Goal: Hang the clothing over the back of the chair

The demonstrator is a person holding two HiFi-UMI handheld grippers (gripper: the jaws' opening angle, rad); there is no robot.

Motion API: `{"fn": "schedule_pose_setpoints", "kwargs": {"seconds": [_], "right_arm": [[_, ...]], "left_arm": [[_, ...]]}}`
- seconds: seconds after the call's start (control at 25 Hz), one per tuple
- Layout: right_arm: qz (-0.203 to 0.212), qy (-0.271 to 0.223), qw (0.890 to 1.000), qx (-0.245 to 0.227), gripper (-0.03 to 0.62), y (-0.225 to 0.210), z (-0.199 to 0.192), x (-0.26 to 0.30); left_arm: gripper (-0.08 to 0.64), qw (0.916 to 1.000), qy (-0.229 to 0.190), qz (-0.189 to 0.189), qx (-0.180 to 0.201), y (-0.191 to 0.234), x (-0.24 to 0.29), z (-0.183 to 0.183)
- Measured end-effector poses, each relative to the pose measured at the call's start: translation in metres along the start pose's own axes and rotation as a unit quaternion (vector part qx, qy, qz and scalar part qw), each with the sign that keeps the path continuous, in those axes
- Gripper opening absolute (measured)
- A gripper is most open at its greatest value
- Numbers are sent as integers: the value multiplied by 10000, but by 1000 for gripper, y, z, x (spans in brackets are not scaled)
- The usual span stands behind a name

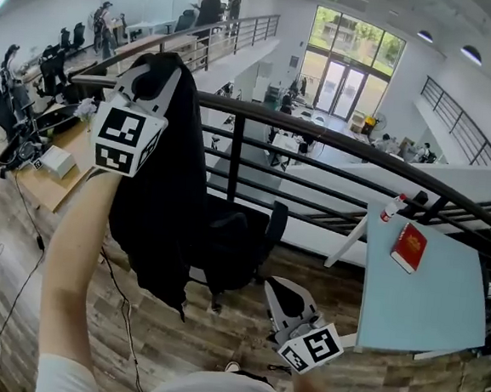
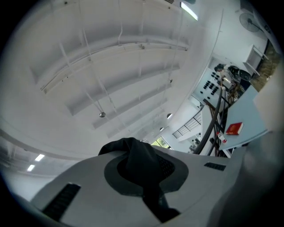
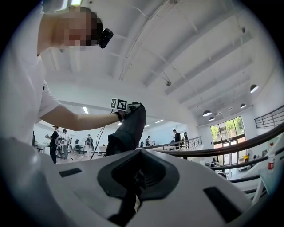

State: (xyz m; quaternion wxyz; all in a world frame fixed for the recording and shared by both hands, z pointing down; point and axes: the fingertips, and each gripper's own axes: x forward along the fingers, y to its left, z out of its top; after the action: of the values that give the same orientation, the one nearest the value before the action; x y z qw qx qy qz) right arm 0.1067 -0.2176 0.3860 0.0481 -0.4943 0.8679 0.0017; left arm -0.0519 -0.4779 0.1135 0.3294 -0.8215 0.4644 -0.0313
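Observation:
A black garment (image 1: 164,201) hangs long from my left gripper (image 1: 161,68), which is raised high at the upper left and shut on the cloth's top edge. In the left gripper view the fabric (image 2: 135,155) bunches between the closed jaws of that gripper (image 2: 138,170). The black office chair (image 1: 242,249) stands on the wood floor just right of the hanging cloth, partly hidden by it. My right gripper (image 1: 273,289) sits low near the chair, jaws together with nothing held. In the right gripper view this gripper (image 3: 137,173) faces the garment (image 3: 128,131) dangling from the left gripper (image 3: 125,106).
A black railing (image 1: 336,137) curves behind the chair, over a drop to a lower floor. A light blue table (image 1: 428,301) at the right carries a red book (image 1: 409,246) and a small bottle (image 1: 392,208). A desk (image 1: 54,184) and cables (image 1: 121,299) lie to the left.

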Motion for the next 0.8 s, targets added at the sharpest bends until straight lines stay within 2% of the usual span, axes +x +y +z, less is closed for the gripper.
{"fn": "schedule_pose_setpoints", "kwargs": {"seconds": [0.12,0.24,0.36,0.44,0.6,0.8], "right_arm": [[-100,-17,9999,-1,15,-7,2,-7],[-211,66,9997,45,15,-15,-4,-15],[-356,121,9993,93,15,-24,-10,-21],[-404,111,9991,96,15,-26,-9,-23],[-436,93,9989,136,15,-27,-9,-28],[-519,126,9982,254,15,-32,-19,-42]], "left_arm": [[38,9990,321,-151,268,-16,26,-19],[38,9982,471,-224,279,-17,45,-25],[38,9987,428,-60,267,-4,60,-18],[38,9981,550,2,271,-2,72,-27],[38,9930,1100,-292,309,-37,87,-81],[40,9752,1944,-939,480,-101,86,-160]]}}
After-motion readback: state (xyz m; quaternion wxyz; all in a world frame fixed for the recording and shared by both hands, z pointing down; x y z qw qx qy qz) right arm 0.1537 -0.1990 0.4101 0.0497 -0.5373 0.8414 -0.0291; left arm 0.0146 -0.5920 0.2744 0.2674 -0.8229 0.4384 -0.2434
